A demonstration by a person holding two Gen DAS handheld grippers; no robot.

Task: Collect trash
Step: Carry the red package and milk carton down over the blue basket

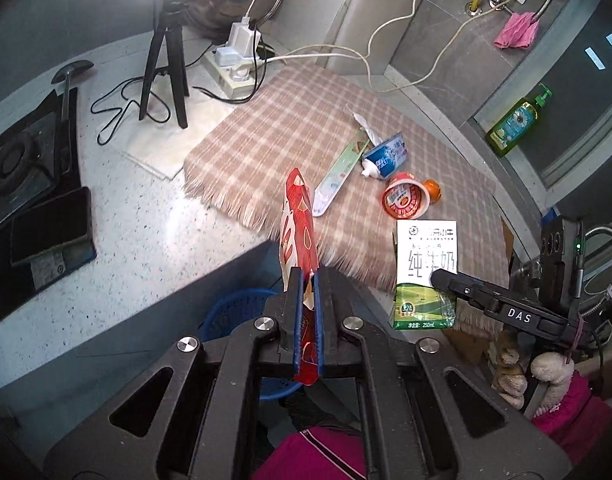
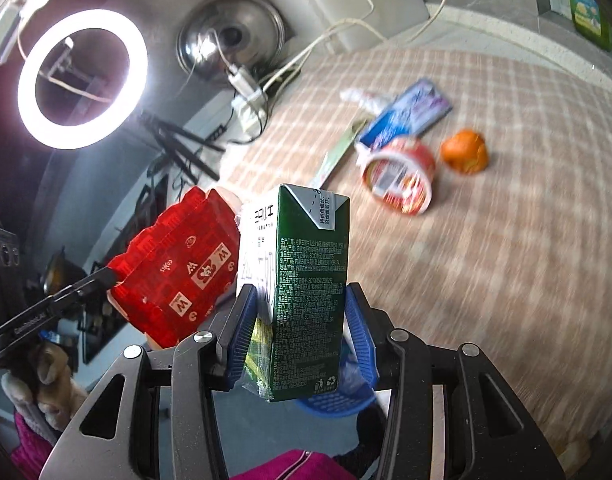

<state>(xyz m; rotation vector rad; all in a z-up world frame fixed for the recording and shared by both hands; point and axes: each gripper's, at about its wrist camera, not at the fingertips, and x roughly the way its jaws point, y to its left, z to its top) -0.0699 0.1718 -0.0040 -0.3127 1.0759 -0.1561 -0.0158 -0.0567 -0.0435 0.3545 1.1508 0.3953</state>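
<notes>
Presently, two items are in hand and five lie on the plaid cloth (image 1: 306,120): one toothpaste tube (image 1: 384,156), one flat green packet (image 1: 338,176), one crumpled white scrap (image 1: 364,123), one red cup (image 1: 406,199) on its side, one orange peel (image 1: 435,190). The left gripper (image 1: 307,280) is clamped tight on a red snack wrapper (image 1: 296,220) (creased, standing upright). The right gripper (image 2: 298,300), jaws partly apart, grips one green-and-white milk carton (image 2: 306,280) above a blue basket (image 1: 242,312).
</notes>
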